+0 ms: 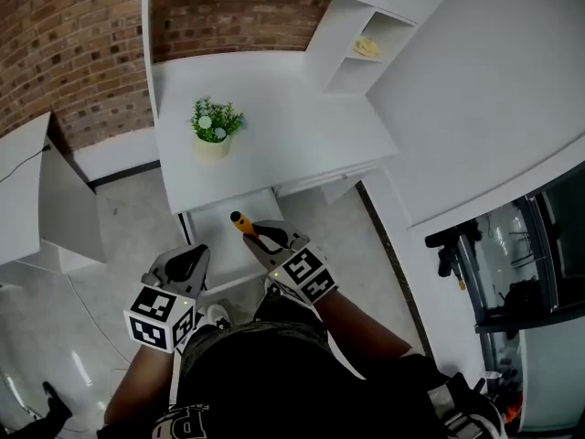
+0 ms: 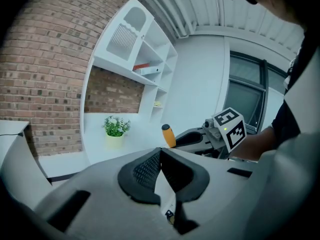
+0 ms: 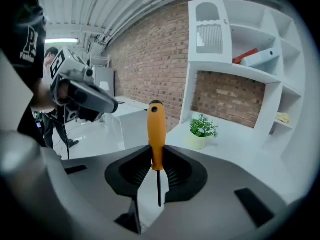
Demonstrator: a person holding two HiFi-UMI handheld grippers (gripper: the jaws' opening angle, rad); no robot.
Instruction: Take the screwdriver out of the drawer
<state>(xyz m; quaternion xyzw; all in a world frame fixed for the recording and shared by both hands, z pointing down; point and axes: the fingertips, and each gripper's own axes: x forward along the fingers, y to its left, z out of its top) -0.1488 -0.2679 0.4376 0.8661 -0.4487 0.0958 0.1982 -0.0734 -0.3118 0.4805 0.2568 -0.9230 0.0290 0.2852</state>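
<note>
An orange-handled screwdriver (image 1: 243,223) (image 3: 156,133) stands upright between the pads of my right gripper (image 1: 260,235) (image 3: 157,166), which is shut on the lower end of its handle. Its thin dark shaft hangs down between the jaws. In the head view the tool is held above the open white drawer (image 1: 216,230) under the desk. My left gripper (image 1: 194,254) (image 2: 160,154) is shut with nothing in it, to the left of the right one and above the drawer's front left. The left gripper view shows the screwdriver handle (image 2: 168,135) and the right gripper (image 2: 197,140) beyond my jaws.
A white desk (image 1: 283,126) carries a small potted plant (image 1: 215,128) (image 3: 200,130). White shelving (image 1: 361,39) rises at the desk's right, before a brick wall (image 1: 64,53). Another white table (image 1: 23,199) stands at the left. The person's legs fill the bottom.
</note>
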